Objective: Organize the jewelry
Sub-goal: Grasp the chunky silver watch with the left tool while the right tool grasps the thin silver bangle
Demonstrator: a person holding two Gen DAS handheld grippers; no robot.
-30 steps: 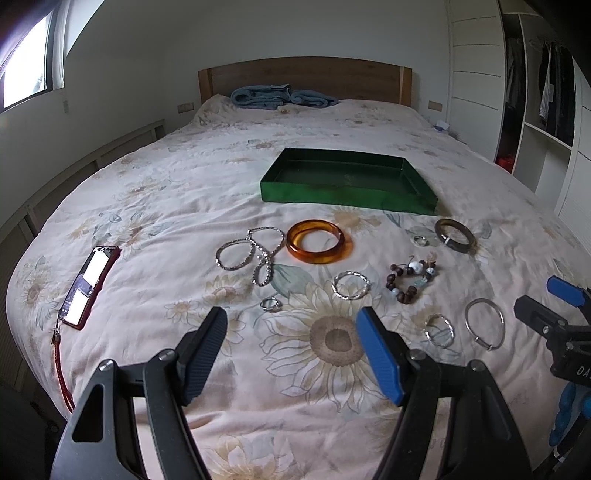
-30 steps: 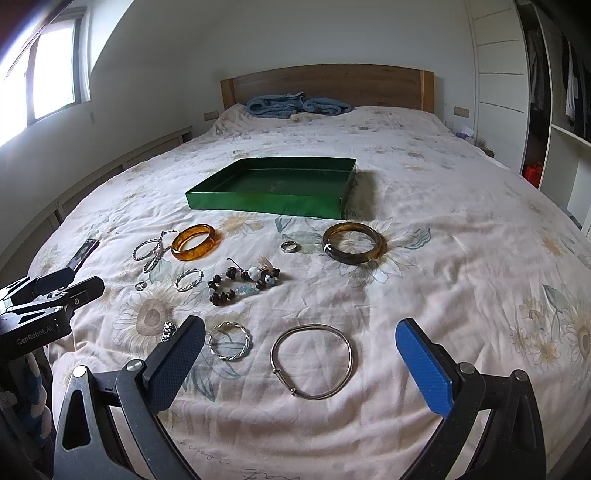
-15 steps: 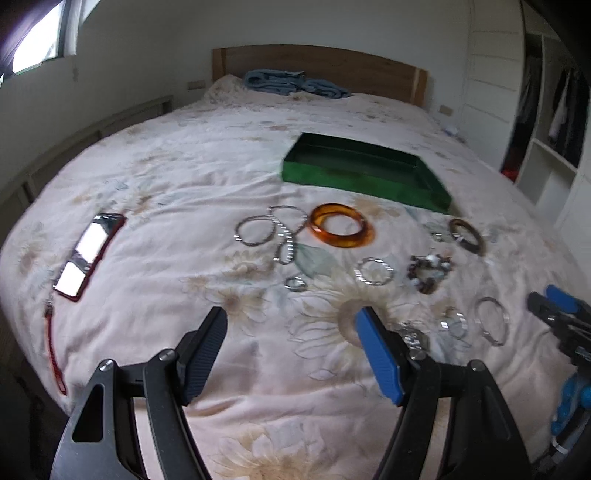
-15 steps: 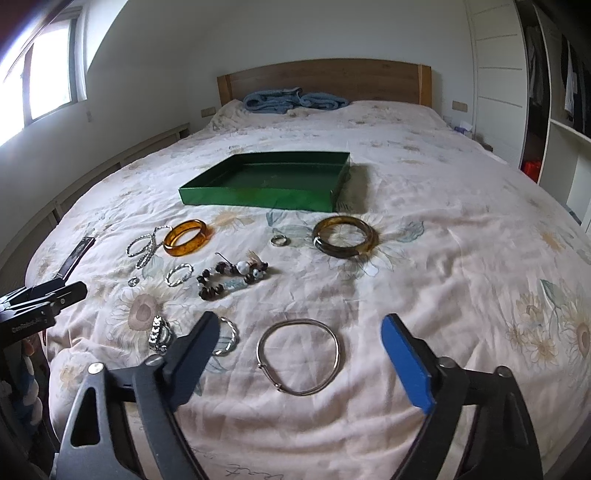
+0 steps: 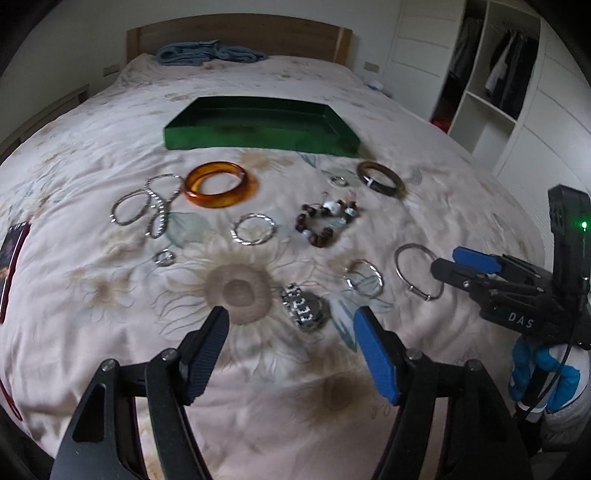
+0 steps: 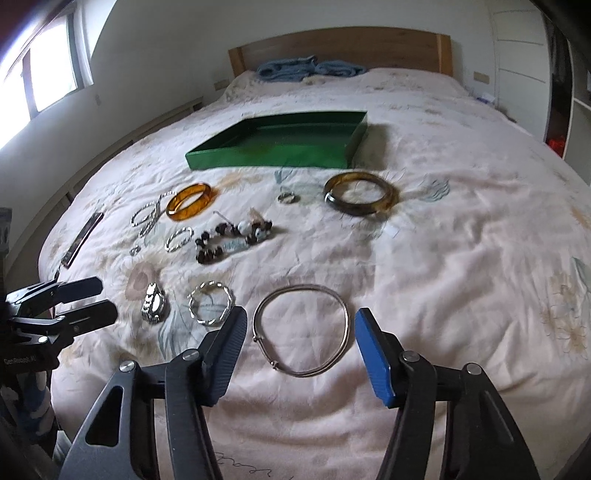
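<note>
Several pieces of jewelry lie on the floral bedspread in front of an empty green tray (image 5: 258,140) (image 6: 266,157). My left gripper (image 5: 291,332) is open just short of a silver watch (image 5: 304,310) (image 6: 154,304). My right gripper (image 6: 299,339) is open around the near side of a thin silver bangle (image 6: 345,314) (image 5: 400,264). An amber bangle (image 5: 220,184) (image 6: 190,201), a dark bangle (image 6: 360,197) (image 5: 380,179), a bead bracelet (image 5: 325,219) (image 6: 232,238), twisted silver bracelets (image 6: 210,302) (image 5: 364,282) and small rings (image 5: 164,256) lie further out.
A red-edged mirror case (image 5: 13,258) (image 6: 83,236) lies at the bed's left edge. A blue towel (image 6: 306,70) lies by the wooden headboard (image 5: 240,35). A white wardrobe with open shelves (image 5: 491,85) stands to the right.
Both grippers have moved forward and down toward the jewelry. The left one has swung right so the watch now sits between its fingers' line. The right one has narrowed and closed in on the thin bangle.
</note>
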